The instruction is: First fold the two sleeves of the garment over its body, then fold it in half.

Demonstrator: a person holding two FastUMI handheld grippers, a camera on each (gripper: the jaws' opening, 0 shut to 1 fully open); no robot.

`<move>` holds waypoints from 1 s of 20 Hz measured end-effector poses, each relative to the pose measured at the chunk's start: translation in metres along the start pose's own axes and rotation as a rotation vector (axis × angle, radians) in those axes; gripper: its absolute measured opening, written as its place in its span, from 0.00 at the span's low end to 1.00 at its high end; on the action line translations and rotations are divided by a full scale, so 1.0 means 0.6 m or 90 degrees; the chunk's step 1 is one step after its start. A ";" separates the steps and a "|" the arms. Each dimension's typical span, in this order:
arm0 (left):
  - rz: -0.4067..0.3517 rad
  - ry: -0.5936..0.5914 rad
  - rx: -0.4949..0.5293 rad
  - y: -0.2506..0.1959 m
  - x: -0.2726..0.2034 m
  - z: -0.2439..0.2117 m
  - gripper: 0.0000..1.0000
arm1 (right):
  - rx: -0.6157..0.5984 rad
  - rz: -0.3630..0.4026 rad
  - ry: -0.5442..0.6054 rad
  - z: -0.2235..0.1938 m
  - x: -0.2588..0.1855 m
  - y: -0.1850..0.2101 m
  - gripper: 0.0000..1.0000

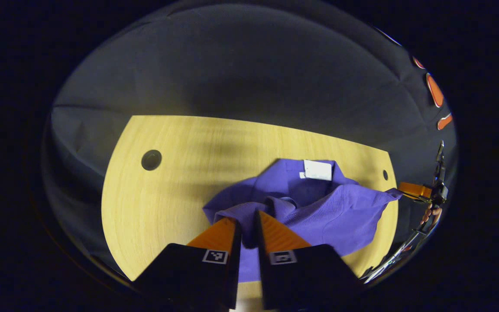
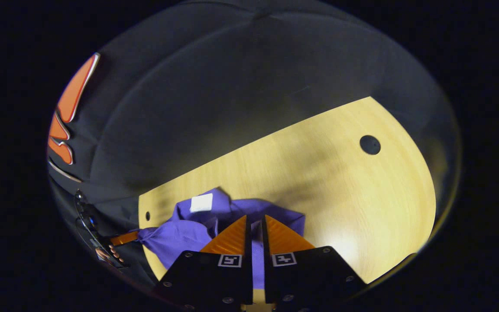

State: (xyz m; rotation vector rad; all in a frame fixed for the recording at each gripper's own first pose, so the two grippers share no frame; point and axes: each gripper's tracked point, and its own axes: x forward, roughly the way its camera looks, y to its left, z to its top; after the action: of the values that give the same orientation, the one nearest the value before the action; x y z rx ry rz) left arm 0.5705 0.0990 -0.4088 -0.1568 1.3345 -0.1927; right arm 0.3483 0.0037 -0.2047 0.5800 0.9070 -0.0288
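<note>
Both the left hand-held gripper (image 1: 247, 216) and right hand-held gripper (image 2: 254, 221) pinch the purple garment (image 1: 319, 212), its white label (image 1: 318, 170) unreadable.

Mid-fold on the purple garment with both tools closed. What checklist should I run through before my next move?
1. Grip of left tool on the purple garment: ok, fabric sits between its fingers.
2. Grip of right tool on the garment: ok, fabric sits between its fingers.
3. Garment lying flat: not ok, it is bunched and partly lifted.
4. Both sleeves folded over the body: cannot tell, the bunched fabric hides them.
5. Room on the table: ok, there is bare wood beside the garment.
6. White label in sight: ok, it is at the garment's far edge.
</note>
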 end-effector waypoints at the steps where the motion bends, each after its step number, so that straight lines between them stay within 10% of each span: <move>1: 0.016 -0.020 -0.002 0.008 0.002 0.008 0.32 | -0.001 -0.001 -0.016 0.009 -0.002 -0.001 0.13; 4: 0.045 -0.089 -0.001 0.018 -0.025 0.033 0.77 | -0.024 0.002 -0.055 0.023 -0.033 0.002 0.50; 6: 0.065 -0.119 0.015 0.022 -0.047 0.042 0.97 | -0.050 -0.003 -0.087 0.029 -0.060 0.005 0.41; 12: 0.101 -0.249 0.094 -0.004 -0.172 0.054 0.99 | -0.146 -0.011 -0.193 0.020 -0.156 0.045 0.94; 20: 0.013 -0.410 0.136 -0.101 -0.357 0.017 0.98 | -0.238 0.003 -0.368 0.000 -0.312 0.116 0.95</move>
State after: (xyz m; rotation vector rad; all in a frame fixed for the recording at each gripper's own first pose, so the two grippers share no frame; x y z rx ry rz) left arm 0.5299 0.0890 -0.1900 -0.0181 0.6697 -0.2411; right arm 0.2493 0.0227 -0.0324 0.2004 0.3329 -0.0200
